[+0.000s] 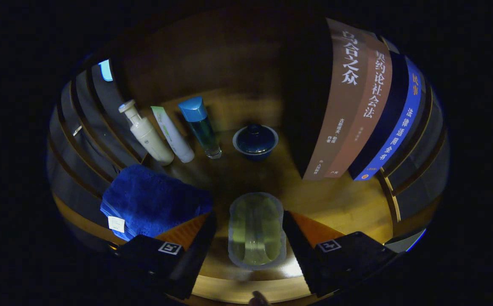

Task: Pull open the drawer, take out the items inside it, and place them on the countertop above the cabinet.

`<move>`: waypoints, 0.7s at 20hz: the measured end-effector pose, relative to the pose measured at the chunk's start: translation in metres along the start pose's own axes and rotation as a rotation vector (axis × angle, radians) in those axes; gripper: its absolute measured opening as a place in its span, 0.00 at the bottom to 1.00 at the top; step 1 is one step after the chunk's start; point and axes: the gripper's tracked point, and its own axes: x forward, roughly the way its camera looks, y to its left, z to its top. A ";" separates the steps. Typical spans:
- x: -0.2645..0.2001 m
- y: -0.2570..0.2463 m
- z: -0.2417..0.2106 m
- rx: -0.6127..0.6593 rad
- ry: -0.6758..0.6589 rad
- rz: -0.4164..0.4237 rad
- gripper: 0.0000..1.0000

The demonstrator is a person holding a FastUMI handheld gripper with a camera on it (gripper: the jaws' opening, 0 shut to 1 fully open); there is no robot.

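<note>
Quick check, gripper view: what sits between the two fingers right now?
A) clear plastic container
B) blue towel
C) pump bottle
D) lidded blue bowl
A: the clear plastic container lies on the wooden countertop between the fingers of the open gripper, neither finger visibly pressing it; the blue towel lies to one side, the lidded blue bowl beyond.

Between the fingers lies a clear, yellow-green tinted plastic container (pixel 256 230). Beside the left finger, a deep blue fluffy towel (pixel 153 202). Beyond them, a dark blue lidded ceramic bowl (pixel 255 141) and a blue-capped glass bottle (pixel 200 126).
</note>
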 end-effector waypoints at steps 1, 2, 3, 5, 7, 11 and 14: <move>-0.003 0.001 0.000 -0.003 -0.008 0.002 0.99; -0.006 0.000 -0.001 -0.011 -0.015 -0.004 1.00; -0.010 -0.002 -0.002 -0.019 -0.022 -0.011 1.00; -0.021 -0.003 -0.005 -0.020 -0.049 -0.013 1.00; -0.037 -0.005 -0.010 -0.007 -0.086 -0.010 0.99; -0.087 -0.008 -0.035 -0.005 -0.206 0.002 0.99; -0.139 -0.007 -0.058 -0.010 -0.352 0.026 1.00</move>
